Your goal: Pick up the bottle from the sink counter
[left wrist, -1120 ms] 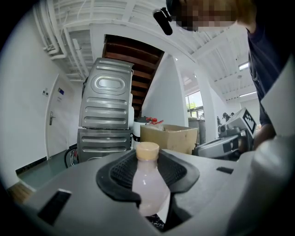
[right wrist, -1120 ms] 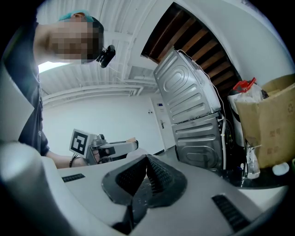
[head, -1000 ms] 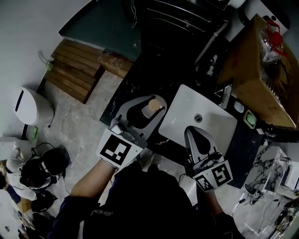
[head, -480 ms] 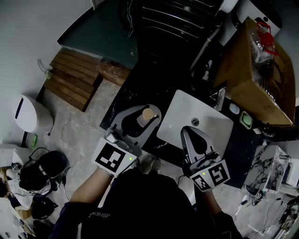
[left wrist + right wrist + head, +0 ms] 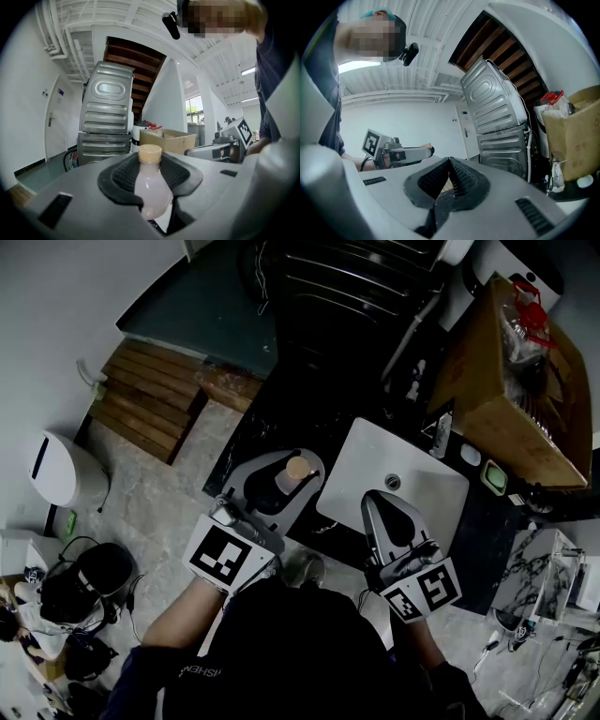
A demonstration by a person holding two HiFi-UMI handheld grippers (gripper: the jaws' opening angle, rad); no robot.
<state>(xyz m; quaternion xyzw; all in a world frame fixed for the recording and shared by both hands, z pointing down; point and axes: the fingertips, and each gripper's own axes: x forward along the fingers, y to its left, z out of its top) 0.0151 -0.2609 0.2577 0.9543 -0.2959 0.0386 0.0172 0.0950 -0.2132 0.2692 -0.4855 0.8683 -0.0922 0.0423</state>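
Note:
A small clear bottle [image 5: 292, 474] with a tan cap and pale milky liquid stands upright between the jaws of my left gripper [image 5: 281, 482], held over the left end of the black counter [image 5: 253, 427]. In the left gripper view the bottle [image 5: 151, 187] fills the gap between the dark ribbed pads, which press on its sides, so the left gripper [image 5: 151, 180] is shut on it. My right gripper [image 5: 389, 514] hovers over the front edge of the white sink [image 5: 370, 451]. Its pads meet at the tips with nothing between them, and the right gripper [image 5: 449, 177] is shut.
A cardboard box [image 5: 511, 362] with bagged items stands at the back right. A green soap dish [image 5: 495, 479] lies right of the sink. A dark metal appliance [image 5: 347, 287] rises behind the counter. On the floor at left are a wooden pallet [image 5: 150, 395] and a white bin [image 5: 56, 465].
The bottle stays clamped in the left gripper. Both grippers have shifted only slightly in the head view, mostly from the camera moving.

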